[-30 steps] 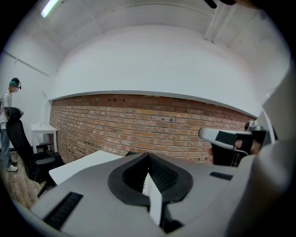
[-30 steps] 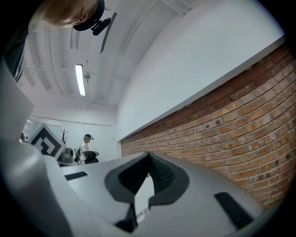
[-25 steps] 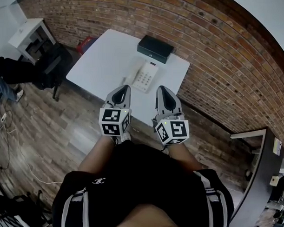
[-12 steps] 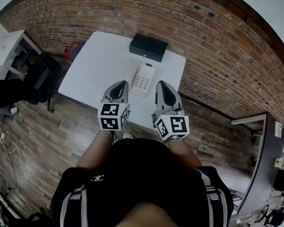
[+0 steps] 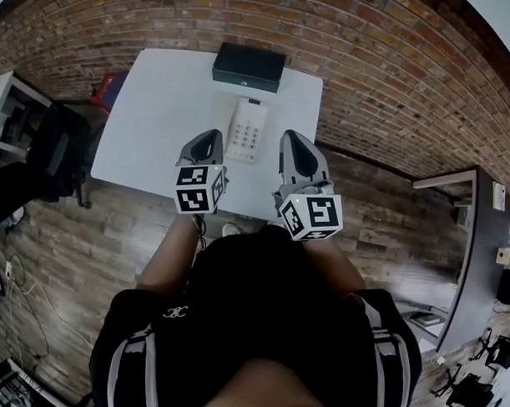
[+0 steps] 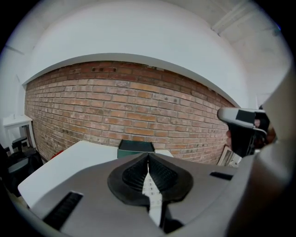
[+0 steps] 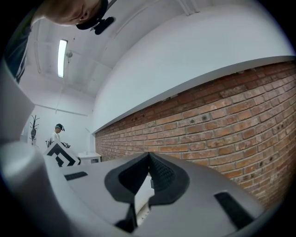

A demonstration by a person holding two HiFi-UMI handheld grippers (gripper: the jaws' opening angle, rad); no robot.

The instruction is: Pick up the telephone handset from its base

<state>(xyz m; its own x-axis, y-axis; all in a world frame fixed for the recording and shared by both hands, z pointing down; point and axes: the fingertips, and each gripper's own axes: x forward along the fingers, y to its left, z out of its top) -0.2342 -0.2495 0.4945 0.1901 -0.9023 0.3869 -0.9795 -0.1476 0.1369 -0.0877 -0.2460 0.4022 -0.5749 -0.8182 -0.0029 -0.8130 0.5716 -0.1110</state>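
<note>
The telephone lies on the white table, between both tools and just ahead of them, neither clearly nearer. Its long axis runs away from us toward the black box. The left gripper and the right gripper each have jaws together, holding nothing. We cannot separate the handset from the base, as both are white and small.

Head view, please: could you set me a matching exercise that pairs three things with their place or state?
Things:
1. telephone
2. black box
3. left gripper

Place or state:
A. jaws shut, holding nothing
B. at the far edge of the table, by the brick wall
C. white, keypad showing, mid-table

Pairs: 1-C, 2-B, 3-A
</note>
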